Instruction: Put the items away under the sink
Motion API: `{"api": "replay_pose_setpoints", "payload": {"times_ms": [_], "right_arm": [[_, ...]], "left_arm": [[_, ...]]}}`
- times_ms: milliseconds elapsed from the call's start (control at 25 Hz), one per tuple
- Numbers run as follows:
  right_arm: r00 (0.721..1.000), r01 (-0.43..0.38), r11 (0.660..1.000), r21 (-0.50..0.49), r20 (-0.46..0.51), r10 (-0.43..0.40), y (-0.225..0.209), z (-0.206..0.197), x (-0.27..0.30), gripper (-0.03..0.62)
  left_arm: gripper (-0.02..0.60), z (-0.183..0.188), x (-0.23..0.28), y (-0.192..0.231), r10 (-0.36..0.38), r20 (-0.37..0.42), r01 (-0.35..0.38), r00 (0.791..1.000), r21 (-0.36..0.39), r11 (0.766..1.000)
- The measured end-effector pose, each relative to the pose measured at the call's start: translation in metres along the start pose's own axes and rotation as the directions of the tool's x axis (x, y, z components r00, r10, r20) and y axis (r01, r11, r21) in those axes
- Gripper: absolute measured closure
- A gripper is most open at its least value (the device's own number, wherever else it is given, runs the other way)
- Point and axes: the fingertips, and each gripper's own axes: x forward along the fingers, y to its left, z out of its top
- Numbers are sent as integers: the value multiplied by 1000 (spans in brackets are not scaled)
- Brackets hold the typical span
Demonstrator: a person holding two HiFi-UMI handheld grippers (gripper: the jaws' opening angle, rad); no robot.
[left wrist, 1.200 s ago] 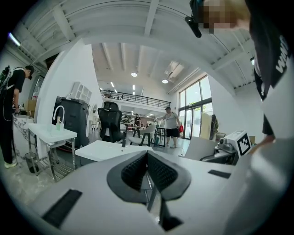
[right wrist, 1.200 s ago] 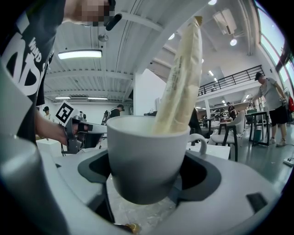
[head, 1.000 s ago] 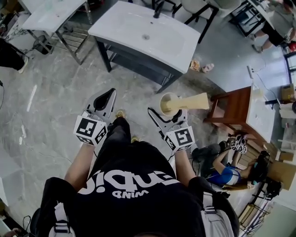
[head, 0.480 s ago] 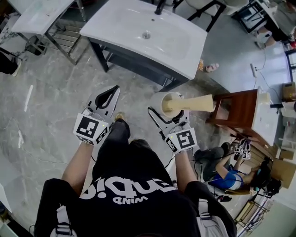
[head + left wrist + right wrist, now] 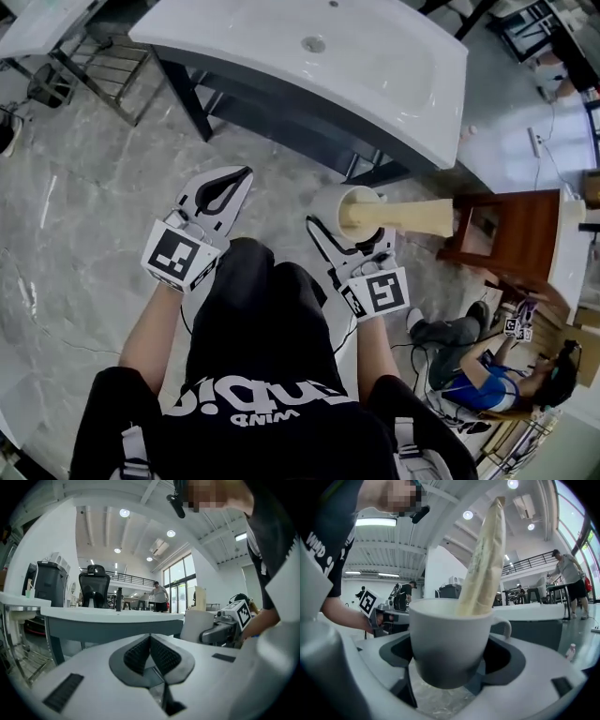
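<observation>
My right gripper [image 5: 328,223] is shut on a white mug [image 5: 330,203] that holds a long cream-coloured packet [image 5: 403,216]. In the right gripper view the mug [image 5: 450,639] sits between the jaws with its handle to the right, and the packet [image 5: 485,559] leans up out of it. My left gripper [image 5: 228,185] hangs level beside it, shut and holding nothing; its ribbed pads [image 5: 151,654] meet in the left gripper view. The white sink [image 5: 319,56] stands on a dark frame just ahead, with a low shelf [image 5: 281,108] under it.
A brown wooden stool [image 5: 506,234] stands to the right of the mug. A metal rack [image 5: 103,66] stands at the left under another white top. A person [image 5: 478,366] sits on the grey marble floor [image 5: 84,206] at lower right.
Both grippers and the mug have come closer to the sink, which now fills the top of the head view. The grip on the mug is unchanged.
</observation>
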Motion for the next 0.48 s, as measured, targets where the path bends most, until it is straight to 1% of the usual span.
{"api": "replay_pose_setpoints", "payload": {"times_ms": [120,200,320,400,480], "right_arm": [[999,-1,1000,-16,33,2,-4,-39,23,149],[1000,-17,999,-47,19,18,-4,-73,38,149],[1000,-20,998,-60,-9,20,-9,-126,50,149],[1000,-10,998,-63,-13,9,-15,-158,54,149],[1000,-17,997,-71,-15,16,-16,-186,57,149]], "left_arm": [[561,-50,13,14,3,10,-3,1000,-1,1000],[561,-82,20,22,3,15,-3,1000,-3,1000],[561,-129,30,23,-16,0,16,1000,13,1000],[562,-159,38,23,-32,2,32,999,3,999],[562,-183,42,23,-41,10,41,999,-8,999]]}}
